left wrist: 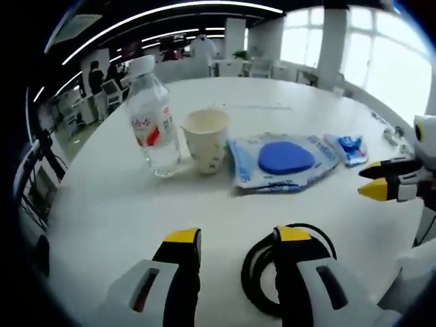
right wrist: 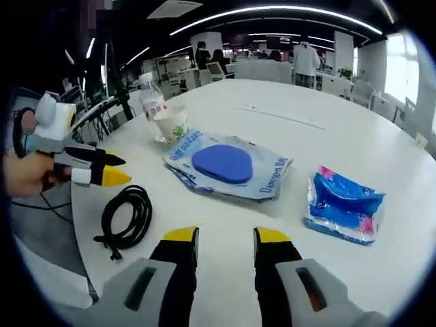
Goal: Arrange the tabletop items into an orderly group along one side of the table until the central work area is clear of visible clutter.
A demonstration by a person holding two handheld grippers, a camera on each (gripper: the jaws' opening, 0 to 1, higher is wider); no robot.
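Left gripper view: left claw [left wrist: 235, 240] low over the white desk [left wrist: 102, 211], jaws parted, holding nothing. A coiled black cable [left wrist: 262, 272] lies flat on the desk, partly behind the right-hand jaw; contact cannot be told. Beyond, a row runs across the view: clear water bottle [left wrist: 152, 116] upright, white cap up, red-and-white label, writing too small to read; just beside it a paper cup [left wrist: 206, 139] upright, mouth up, with a small printed motif; then a flat blue-and-white packet [left wrist: 281, 161], long axis along the row, with a blue oval in its middle; then a small blue pouch [left wrist: 349, 148].

Right gripper view: right claw [right wrist: 225, 240], jaws slightly parted, empty, above bare desk. The packet's lettering looks like "Deepen", not sure. The pouch is crumpled, blue with pink marks, well apart from the packet. A hand [right wrist: 27, 174] holds the left claw.
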